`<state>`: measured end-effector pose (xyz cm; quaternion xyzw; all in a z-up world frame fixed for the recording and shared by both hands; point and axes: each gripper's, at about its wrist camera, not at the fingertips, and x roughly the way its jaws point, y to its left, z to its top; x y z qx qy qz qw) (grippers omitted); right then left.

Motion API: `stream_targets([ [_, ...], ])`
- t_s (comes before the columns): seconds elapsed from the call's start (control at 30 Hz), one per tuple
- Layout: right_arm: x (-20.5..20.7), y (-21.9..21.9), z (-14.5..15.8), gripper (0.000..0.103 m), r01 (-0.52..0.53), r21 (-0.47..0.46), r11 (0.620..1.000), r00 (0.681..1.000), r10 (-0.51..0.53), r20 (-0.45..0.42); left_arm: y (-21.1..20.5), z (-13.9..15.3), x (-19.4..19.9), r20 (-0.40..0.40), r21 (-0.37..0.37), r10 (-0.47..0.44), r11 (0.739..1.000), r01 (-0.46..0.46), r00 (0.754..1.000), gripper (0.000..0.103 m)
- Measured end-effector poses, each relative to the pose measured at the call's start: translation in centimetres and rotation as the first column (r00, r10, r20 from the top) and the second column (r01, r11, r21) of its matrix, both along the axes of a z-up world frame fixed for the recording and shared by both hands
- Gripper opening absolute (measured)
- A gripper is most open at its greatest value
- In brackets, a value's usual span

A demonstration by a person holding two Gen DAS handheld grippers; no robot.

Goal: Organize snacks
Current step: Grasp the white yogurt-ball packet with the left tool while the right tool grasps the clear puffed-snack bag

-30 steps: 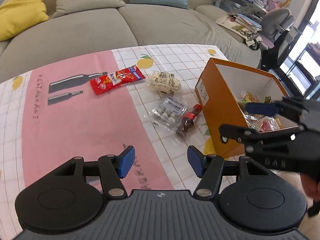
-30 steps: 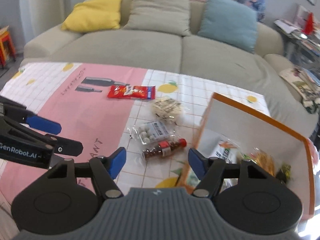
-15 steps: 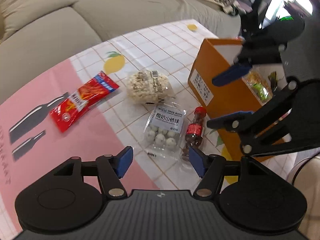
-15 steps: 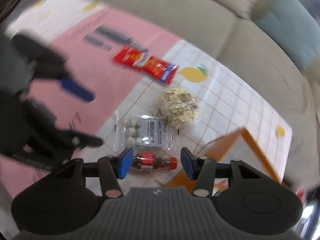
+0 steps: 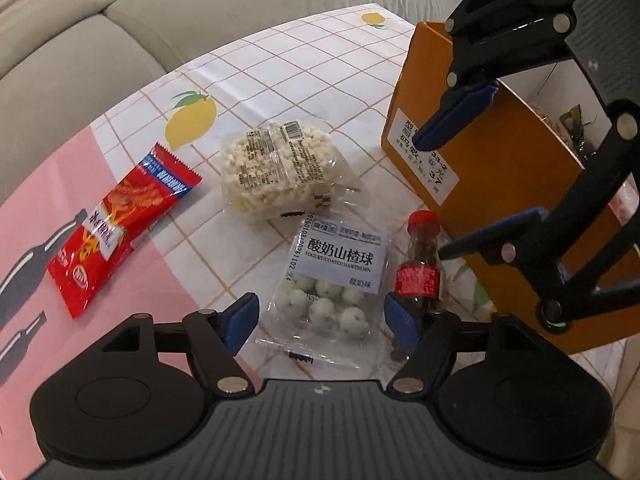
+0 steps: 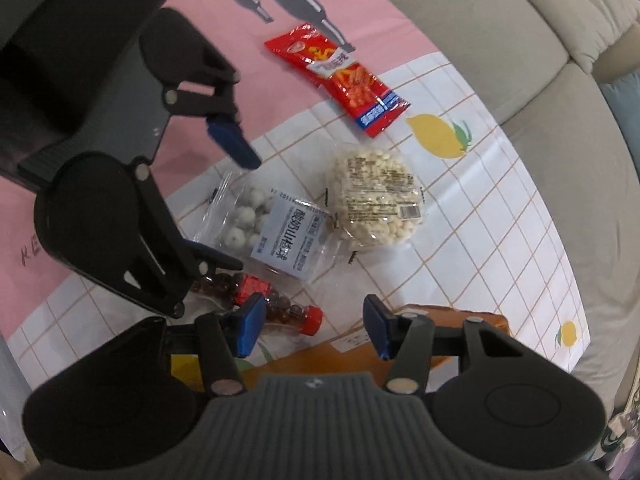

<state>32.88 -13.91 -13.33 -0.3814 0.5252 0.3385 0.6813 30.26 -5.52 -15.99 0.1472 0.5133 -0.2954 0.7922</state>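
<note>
While the left tool [image 5: 320, 316] spreads wider over the hawthorn bag [image 5: 332, 276], the right tool [image 6: 314, 326] widens too, both empty.

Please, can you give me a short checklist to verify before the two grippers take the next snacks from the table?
1. Left gripper jaws opening, hawthorn ball bag between them, no pad contact: ok.
2. Right gripper jaws opening, empty: ok.
3. Right gripper lined up on small bottle: not ok, only one pad overlaps it.
4. Grippers clear of each other: cannot tell.
5. Orange box has room: cannot tell.
</note>
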Motion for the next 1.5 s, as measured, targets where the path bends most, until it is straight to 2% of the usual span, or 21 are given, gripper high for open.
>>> stream_targets([
  [0.1,0.1,0.1,-0.7,0.053,-0.014,-0.014,1.0,1.0,0.014,-0.008,-0.3,-0.4,0.3,-0.008,-0.003,0.009,1.0,-0.009,1.0,0.084],
  [0.2,0.1,0.0,-1.1,0.054,-0.001,-0.017,1.0,1.0,0.001,-0.006,-0.5,-0.4,0.3,-0.014,-0.013,0.019,1.0,-0.019,1.0,0.077],
  [0.37,-0.1,-0.1,-1.4,0.057,0.007,-0.018,1.0,1.0,-0.007,0.003,-0.2,-0.2,-0.2,-0.019,0.008,0.048,0.999,-0.048,0.999,0.072],
  [0.63,1.1,-0.4,-0.6,0.058,0.079,0.049,0.996,0.997,-0.08,0.014,3.8,0.1,-0.3,-0.077,0.041,0.198,0.98,-0.195,0.977,0.072],
  [0.73,2.0,0.1,-0.6,0.071,0.127,0.076,0.989,0.991,-0.13,0.04,5.5,0.2,-0.4,-0.092,0.059,0.258,0.966,-0.253,0.962,0.072],
  [0.8,3.1,0.5,-0.5,0.073,0.182,0.111,0.977,0.982,-0.187,0.032,6.9,0.3,-0.4,-0.101,0.066,0.311,0.95,-0.305,0.945,0.072],
  [0.83,3.6,0.8,-0.5,0.078,0.212,0.128,0.969,0.976,-0.217,0.022,7.3,0.3,-0.4,-0.1,0.071,0.335,0.942,-0.329,0.937,0.072],
  [0.87,4.1,1.0,-0.5,0.088,0.245,0.144,0.959,0.968,-0.249,0.015,8.0,0.4,-0.5,-0.093,0.078,0.366,0.93,-0.36,0.926,0.072],
  [0.93,5.1,1.8,-0.6,0.097,0.311,0.171,0.935,0.947,-0.32,0.023,8.9,0.5,-0.5,-0.087,0.089,0.41,0.911,-0.403,0.908,0.072],
  [1.07,7.2,3.0,-1.7,0.097,0.448,0.193,0.873,0.89,-0.455,-0.009,9.8,0.4,-0.2,-0.08,0.075,0.442,0.897,-0.437,0.893,0.075],
  [1.17,8.3,3.3,-2.5,0.097,0.588,0.217,0.779,0.807,-0.584,-0.089,10.0,0.1,-0.2,-0.068,0.046,0.432,0.902,-0.43,0.899,0.079],
  [1.33,8.8,3.7,-3.5,0.097,0.722,0.254,0.644,0.689,-0.705,-0.171,10.1,-0.4,-0.2,-0.049,0.012,0.443,0.897,-0.443,0.895,0.081],
  [1.43,8.8,3.9,-4.3,0.098,0.768,0.262,0.585,0.637,-0.74,-0.217,10.3,-0.5,-0.3,-0.039,-0.003,0.461,0.887,-0.461,0.887,0.081],
  [1.5,8.7,4.2,-5.0,0.097,0.787,0.259,0.559,0.613,-0.754,-0.235,10.3,-0.9,0.0,-0.037,-0.001,0.467,0.884,-0.468,0.883,0.079],
])
